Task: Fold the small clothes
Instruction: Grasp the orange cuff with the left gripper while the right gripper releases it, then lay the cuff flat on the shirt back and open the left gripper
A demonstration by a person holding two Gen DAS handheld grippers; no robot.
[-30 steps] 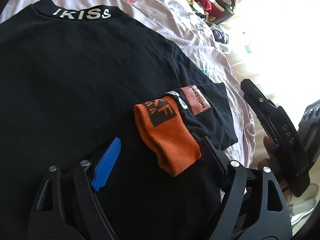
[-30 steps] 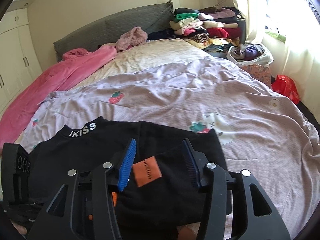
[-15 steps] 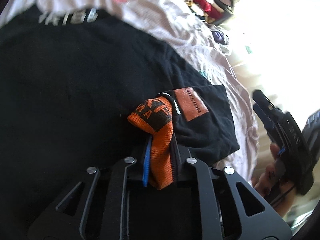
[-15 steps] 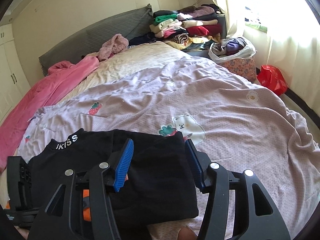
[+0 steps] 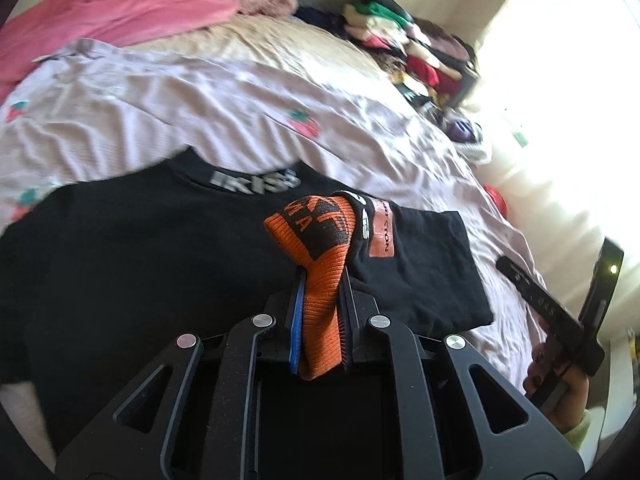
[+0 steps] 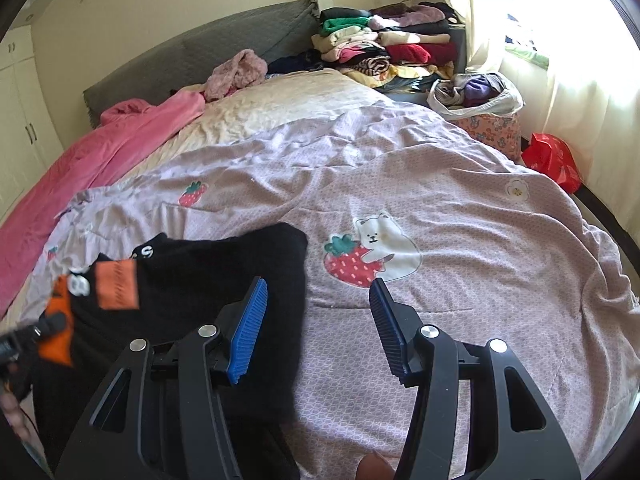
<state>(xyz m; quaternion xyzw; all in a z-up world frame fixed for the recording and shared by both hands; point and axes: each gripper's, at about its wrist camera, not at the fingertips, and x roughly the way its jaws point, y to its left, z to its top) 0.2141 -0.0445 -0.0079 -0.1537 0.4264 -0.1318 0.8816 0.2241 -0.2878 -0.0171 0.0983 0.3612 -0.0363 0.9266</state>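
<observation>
Now that your left tongs (image 5: pixel 320 312) pinch the orange cuff (image 5: pixel 320 240), raised off the black top (image 5: pixel 140 264), swing it toward nine o'clock; your right tongs (image 6: pixel 316 328) hang spread.

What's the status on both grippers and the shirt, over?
Left gripper shut on orange cuff. Right gripper open, empty, over bedspread. Black shirt flat on bed, sleeve lifted. Nothing in the way.

Left gripper (image 5: pixel 320 304), open around the orange cuff (image 5: pixel 318 248) a second ago, now clamps it and holds it raised off the black shirt (image 5: pixel 140 248). Right gripper (image 6: pixel 316 324), previously over the shirt's sleeve, now hangs open over the lilac bedspread (image 6: pixel 460 208).
</observation>
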